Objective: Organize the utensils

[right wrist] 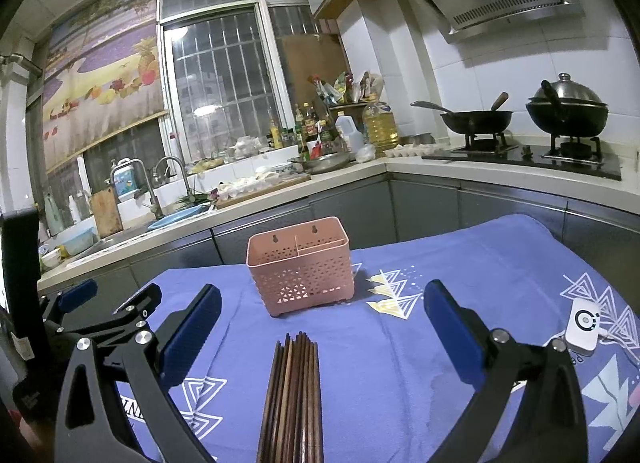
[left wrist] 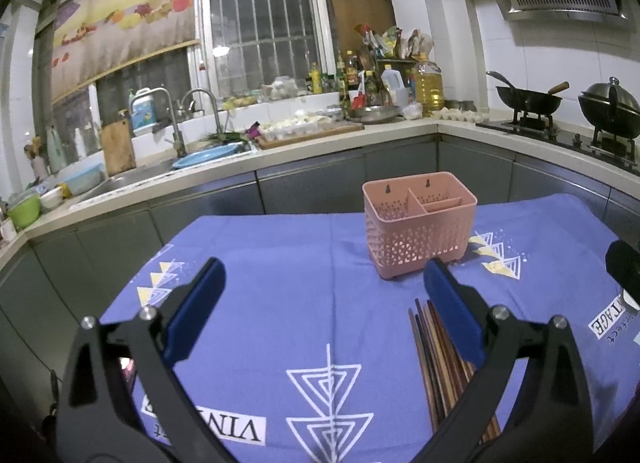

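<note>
Right wrist: tongs (right wrist: 322,305) wide, chopsticks (right wrist: 294,395) between.

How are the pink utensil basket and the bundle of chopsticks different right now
The pink utensil basket stands upright on the blue tablecloth; the chopsticks lie flat. The basket is pale pink perforated plastic with divided compartments; the chopsticks are dark brown wooden sticks bunched side by side. The basket sits farther back; the chopsticks lie nearer, between the right gripper fingers' line of sight. Both rest on the cloth, untouched, and the basket looks empty.
</note>
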{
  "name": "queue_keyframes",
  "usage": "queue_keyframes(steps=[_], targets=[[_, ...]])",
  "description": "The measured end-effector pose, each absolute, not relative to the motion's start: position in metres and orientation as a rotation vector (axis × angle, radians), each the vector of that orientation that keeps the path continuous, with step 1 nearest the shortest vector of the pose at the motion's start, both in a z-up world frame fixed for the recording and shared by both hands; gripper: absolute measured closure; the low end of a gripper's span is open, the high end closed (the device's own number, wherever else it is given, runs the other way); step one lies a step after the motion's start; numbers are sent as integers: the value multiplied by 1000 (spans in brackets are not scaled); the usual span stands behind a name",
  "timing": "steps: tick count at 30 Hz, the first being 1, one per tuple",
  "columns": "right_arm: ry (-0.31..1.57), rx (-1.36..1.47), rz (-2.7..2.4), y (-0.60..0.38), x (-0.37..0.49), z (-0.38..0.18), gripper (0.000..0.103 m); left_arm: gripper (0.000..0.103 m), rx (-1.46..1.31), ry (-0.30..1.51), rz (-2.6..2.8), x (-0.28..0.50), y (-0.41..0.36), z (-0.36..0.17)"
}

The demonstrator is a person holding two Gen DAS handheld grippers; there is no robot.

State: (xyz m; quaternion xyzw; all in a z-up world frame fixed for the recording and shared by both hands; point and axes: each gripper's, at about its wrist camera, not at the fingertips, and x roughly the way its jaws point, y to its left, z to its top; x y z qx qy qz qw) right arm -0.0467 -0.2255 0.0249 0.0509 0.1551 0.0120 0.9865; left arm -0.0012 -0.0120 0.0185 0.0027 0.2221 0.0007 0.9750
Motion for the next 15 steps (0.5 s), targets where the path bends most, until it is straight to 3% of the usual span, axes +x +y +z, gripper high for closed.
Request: queue_keyframes(steps=[11, 15], targets=[[329, 84, 24, -227, -46, 24, 5, 8, 15, 465, -4, 3, -17, 9], [360, 74, 33, -231, -42, 20, 21, 8, 19, 491, -9, 8, -19, 4]])
